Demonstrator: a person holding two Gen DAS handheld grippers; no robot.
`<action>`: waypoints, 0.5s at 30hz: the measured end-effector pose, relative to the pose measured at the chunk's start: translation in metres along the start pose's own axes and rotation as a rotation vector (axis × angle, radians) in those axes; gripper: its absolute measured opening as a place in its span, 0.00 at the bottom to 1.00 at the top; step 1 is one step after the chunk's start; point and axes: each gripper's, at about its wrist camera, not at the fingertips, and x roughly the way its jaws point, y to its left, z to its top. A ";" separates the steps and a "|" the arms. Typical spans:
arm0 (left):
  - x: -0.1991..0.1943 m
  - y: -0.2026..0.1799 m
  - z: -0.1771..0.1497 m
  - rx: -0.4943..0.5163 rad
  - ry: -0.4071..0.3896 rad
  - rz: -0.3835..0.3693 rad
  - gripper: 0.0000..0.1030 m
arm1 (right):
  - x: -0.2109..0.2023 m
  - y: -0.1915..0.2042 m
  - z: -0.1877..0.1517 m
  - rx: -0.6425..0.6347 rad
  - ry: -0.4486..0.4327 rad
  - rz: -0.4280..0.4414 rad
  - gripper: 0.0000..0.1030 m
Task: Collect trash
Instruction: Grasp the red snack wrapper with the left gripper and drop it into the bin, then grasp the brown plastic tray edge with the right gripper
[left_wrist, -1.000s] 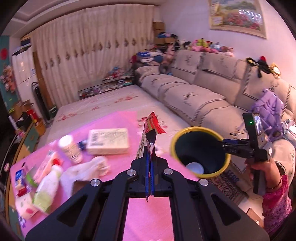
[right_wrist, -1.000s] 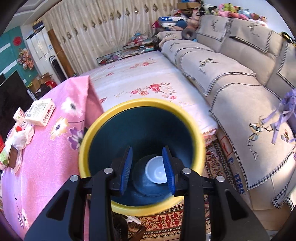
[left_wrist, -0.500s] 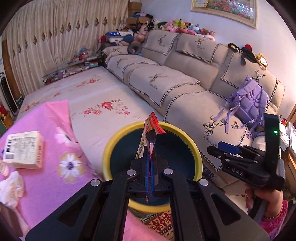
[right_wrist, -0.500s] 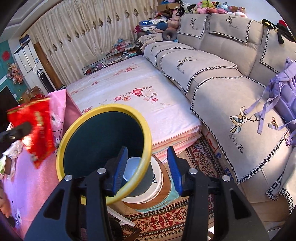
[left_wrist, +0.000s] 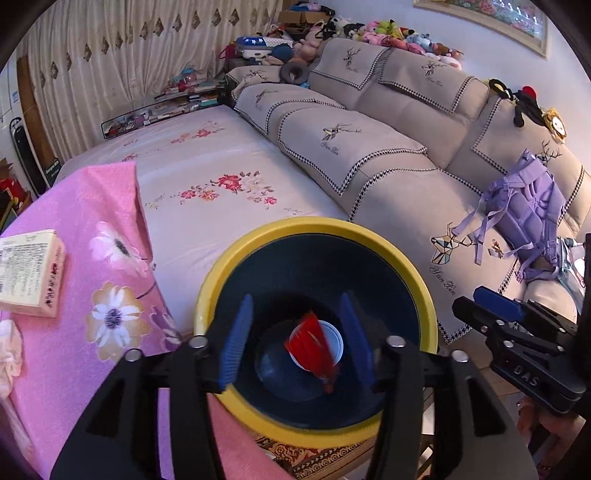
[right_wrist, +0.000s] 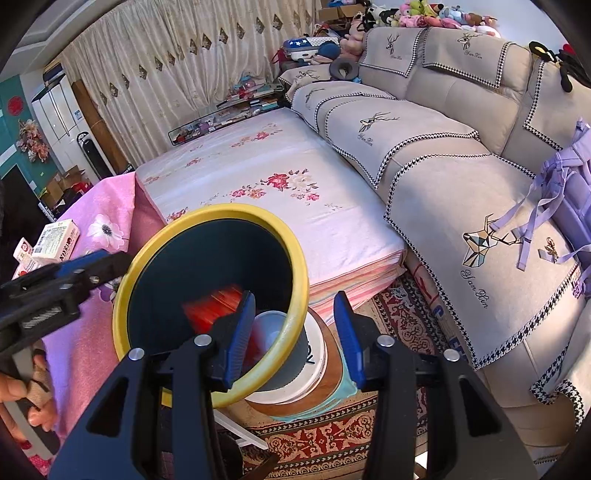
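So the left gripper (left_wrist: 295, 339) is parked right over the mouth of the yellow-rimmed bin (left_wrist: 424, 295), and its jaws have just sprung apart, standing fairly wide with nothing pressed between the blue pads. The red snack wrapper (left_wrist: 314, 345) is loose inside the bin, blurred, down near a white round lid (left_wrist: 334, 341) at the bottom. From the right wrist camera you can see the same wrapper as a red smear (right_wrist: 218, 306) against the dark inner wall. The right gripper (right_wrist: 295, 332) has its jaws partly apart straddling the bin's rim, one pad inside and one outside; can't really tell if they're pinching the wall or just sitting around it. The bin is tilted toward the pink flowered tabletop cloth (left_wrist: 74, 295), where a cream-coloured box (left_wrist: 29, 273) sits near the edge. A floral bed (left_wrist: 221, 177) and a grey sofa (left_wrist: 388, 166) are behind.
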 end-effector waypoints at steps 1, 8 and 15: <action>-0.010 0.004 -0.002 -0.005 -0.015 0.001 0.61 | 0.000 0.001 -0.001 -0.002 0.000 0.000 0.41; -0.121 0.049 -0.033 -0.016 -0.157 0.067 0.79 | -0.002 0.021 -0.004 -0.031 0.004 0.020 0.42; -0.219 0.133 -0.097 -0.121 -0.248 0.243 0.85 | -0.002 0.077 -0.005 -0.122 0.010 0.074 0.42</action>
